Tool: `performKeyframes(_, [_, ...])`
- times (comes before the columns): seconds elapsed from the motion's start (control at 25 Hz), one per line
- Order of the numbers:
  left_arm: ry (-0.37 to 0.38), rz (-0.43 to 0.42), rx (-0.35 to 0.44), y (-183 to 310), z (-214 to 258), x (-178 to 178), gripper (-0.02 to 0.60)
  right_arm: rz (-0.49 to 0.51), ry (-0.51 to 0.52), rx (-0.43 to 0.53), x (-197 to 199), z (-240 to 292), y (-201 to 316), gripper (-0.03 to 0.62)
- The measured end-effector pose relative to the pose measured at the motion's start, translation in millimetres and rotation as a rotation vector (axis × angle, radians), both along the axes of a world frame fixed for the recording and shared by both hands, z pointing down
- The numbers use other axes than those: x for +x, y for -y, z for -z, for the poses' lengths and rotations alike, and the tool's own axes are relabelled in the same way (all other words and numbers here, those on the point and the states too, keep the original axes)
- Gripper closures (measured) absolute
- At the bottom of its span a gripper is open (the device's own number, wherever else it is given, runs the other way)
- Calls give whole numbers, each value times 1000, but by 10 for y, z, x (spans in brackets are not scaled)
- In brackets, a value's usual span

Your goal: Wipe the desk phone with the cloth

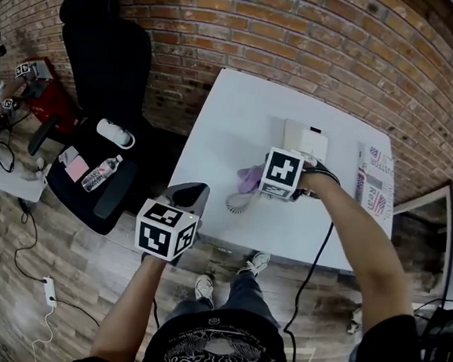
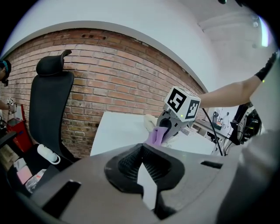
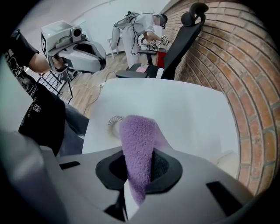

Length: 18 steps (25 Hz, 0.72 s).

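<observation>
White desk [image 1: 240, 114], brick wall [image 1: 302, 33], purple cloth [image 3: 135, 144] in right tongs [image 3: 139, 169]

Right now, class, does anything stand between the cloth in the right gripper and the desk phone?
Nothing visible does. The right gripper holds the purple cloth beside the desk phone; its coiled cord lies nearby.
</observation>
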<state>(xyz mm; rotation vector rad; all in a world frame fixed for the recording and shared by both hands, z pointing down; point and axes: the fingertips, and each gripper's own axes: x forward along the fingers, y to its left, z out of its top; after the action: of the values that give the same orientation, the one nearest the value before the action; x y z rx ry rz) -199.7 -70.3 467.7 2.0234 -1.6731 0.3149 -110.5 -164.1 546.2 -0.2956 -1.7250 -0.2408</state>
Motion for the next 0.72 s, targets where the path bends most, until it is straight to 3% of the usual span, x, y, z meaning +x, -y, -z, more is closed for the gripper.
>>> performKeyframes(0.24, [4,-50,14,-2,64,78,575,-71,59,9,15,106,-107,546])
performKeyframes(0.48, [11,-77,38,24,179,67,575,-175,224,41,-38,504,-158,546])
performKeyframes(0.72, [18,-104,67,105,335,132,575,-296,419,99,192,1013,-174,546])
